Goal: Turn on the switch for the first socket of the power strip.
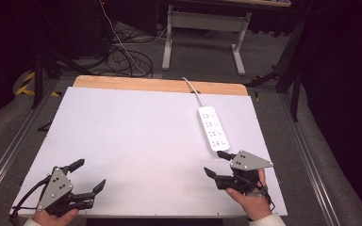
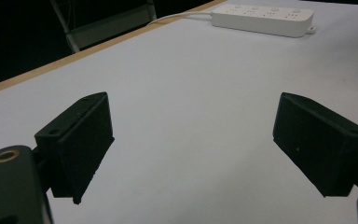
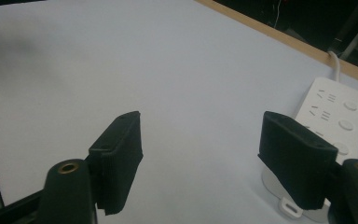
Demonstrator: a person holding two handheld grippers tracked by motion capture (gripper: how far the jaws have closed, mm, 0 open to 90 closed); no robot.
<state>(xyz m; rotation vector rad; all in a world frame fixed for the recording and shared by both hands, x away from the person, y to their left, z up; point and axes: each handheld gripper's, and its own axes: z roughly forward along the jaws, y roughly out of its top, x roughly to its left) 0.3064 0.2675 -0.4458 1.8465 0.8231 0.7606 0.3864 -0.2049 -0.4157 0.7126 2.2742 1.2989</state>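
White table, wide and bare but for one object on its right half. Power strip flat on the sheet, long axis running from the far edge toward the near right, cord leaving its far end over the wooden lip. Near end of the strip just beside the right gripper; in the right gripper view, strip low and to the right, partly behind the right-hand jaw, long axis slanting away up and rightward. Right gripper clearly the nearer of the two: jaws spread wide, nothing between them, pointed leftward across the table and not yet at the strip. Likely requirement for a reach: a swing of that claw toward its own right, with jaws set across the strip's narrow width rather than along its length. Left gripper at the near left corner, well apart from the strip; jaws likewise parted and empty. In the left gripper view, strip far off at the top, seen broadside, with bare sheet between.
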